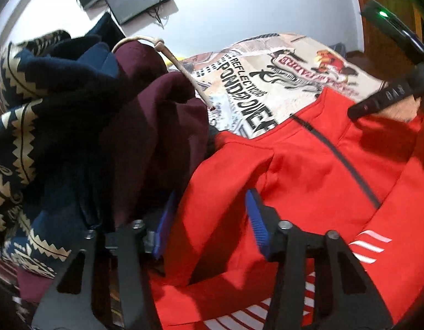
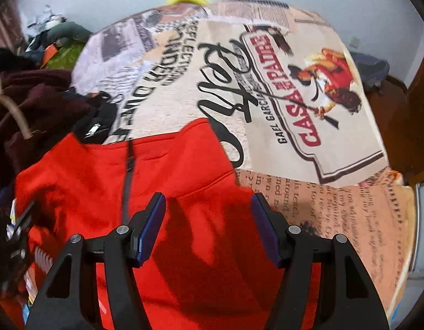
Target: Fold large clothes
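here, red jacket under open jaws

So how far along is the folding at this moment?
Early. Done: the red jacket is spread on the printed cover. In hand: both grippers, left and right, sit open over it, gripping nothing. Left: every fold, plus the heaped maroon hoodie and patterned sweater.

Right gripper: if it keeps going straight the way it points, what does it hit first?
Most likely the red jacket. The right gripper is open with nothing between its pads, angled down over the red cloth lying on the printed bedspread. How much gap remains above the cloth is hard to judge.
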Motion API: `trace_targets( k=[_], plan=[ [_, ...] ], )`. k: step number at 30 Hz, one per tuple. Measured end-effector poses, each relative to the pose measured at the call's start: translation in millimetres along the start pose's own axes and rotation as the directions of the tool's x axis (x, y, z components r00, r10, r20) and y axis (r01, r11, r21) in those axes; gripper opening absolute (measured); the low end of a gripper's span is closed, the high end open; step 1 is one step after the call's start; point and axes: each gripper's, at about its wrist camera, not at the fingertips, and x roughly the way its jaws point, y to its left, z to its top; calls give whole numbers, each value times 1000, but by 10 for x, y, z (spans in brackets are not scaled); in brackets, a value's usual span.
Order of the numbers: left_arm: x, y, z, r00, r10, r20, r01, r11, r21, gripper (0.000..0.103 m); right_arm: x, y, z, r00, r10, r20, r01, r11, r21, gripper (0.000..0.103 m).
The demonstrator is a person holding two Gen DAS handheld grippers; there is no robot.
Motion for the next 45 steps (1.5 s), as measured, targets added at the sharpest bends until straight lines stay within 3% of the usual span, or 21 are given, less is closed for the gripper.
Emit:
trace_targets(
  k=[2,6,8,9,11,13,20,29,36,45],
  plan=[
    [23,32,-8,1000,24,3,-24,1000,-5,32,156,-31,31,1000,8,-22,-7,1000,24,60],
    [32,64,-1,1000,21,14,-21,1000,-5,28,328,-46,38,999,36,-28,-34,998,61,54],
    [21,44,-15,999,30,19,-30,1000,9,25,313,-7,30,998,61,-18,-61,997,42,25],
    [0,46,-30,999,31,20,-32,999,12,23,304,2,29,997,72,-19,-71,997,43,18],
    [-21,56,-31,1000,23,15,-23,1000,6,19,252,38,4,996,84,-23,-83,995,52,11],
    [-32,84,-15,1000,-10,1,10,1000,-16,6,207,75,-26,998,63,-11,-62,998,28,8],
    [-184,267,-48,992,-125,-35,120,986,-117,2,-391,217,-153,994,63,95,-59,998,-38,7],
    [-735,381,-109,988,-151,16,151,977,-148,2,-1254,395,-471,978,66,196,-41,991,-129,7],
    [-1071,469,-319,981,-192,27,194,969,-154,2,-1574,446,-888,976,77,201,-44,986,-163,7],
    [-1127,452,-812,959,-277,-52,265,950,-165,2,-1554,430,-1462,986,90,141,-71,988,-135,7]
  ],
)
